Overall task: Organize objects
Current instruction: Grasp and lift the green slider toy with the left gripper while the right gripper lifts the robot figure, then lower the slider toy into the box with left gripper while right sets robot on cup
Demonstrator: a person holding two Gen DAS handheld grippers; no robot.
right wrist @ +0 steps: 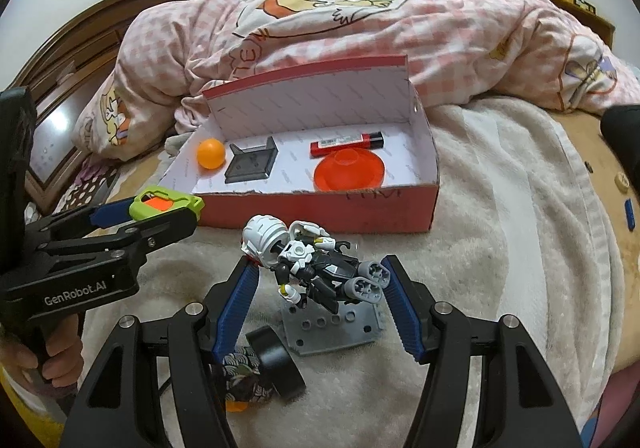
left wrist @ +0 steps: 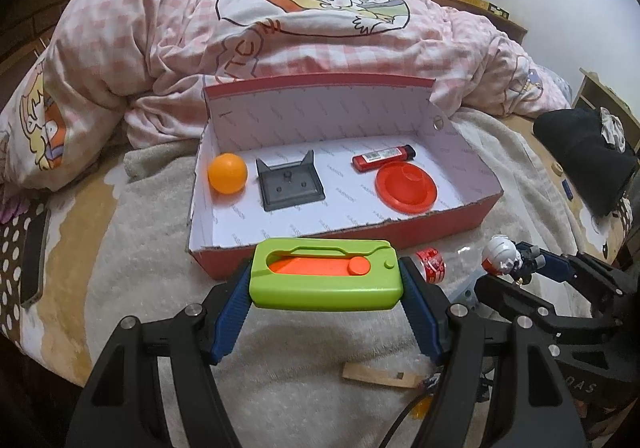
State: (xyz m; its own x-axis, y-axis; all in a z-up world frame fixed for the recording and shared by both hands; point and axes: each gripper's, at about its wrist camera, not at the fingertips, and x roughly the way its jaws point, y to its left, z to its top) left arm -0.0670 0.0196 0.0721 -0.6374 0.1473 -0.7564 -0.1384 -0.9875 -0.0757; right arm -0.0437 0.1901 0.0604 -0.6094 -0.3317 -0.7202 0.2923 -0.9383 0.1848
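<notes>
On the bed, both tools loaded beside the red box (left wrist: 440,226): my left gripper (left wrist: 326,280) pinches a lime-green case (left wrist: 324,274) with an orange slider, its blue pads (left wrist: 236,296) pressed against the two short ends, the case lifted clear of the cream blanket (left wrist: 168,248) just in front of the box's near wall. My right gripper (right wrist: 318,272) clamps a white-and-black toy robot figure (right wrist: 304,264) lengthwise, head against one pad, twin thrusters against the other, held in front of the box's near wall and to the right of the green case. Inside the box lie an orange ball (left wrist: 227,172) at the left end, a dark grey stand (left wrist: 290,183) next to it, a red lighter (left wrist: 382,157) along the back wall and a red disc (left wrist: 406,185) in front of the lighter. Under the figure, in front of the box, a grey perforated base plate (right wrist: 332,332) and a black tape roll (right wrist: 276,362) rest on the blanket. A pink checked duvet (left wrist: 320,43) is heaped behind the box.
</notes>
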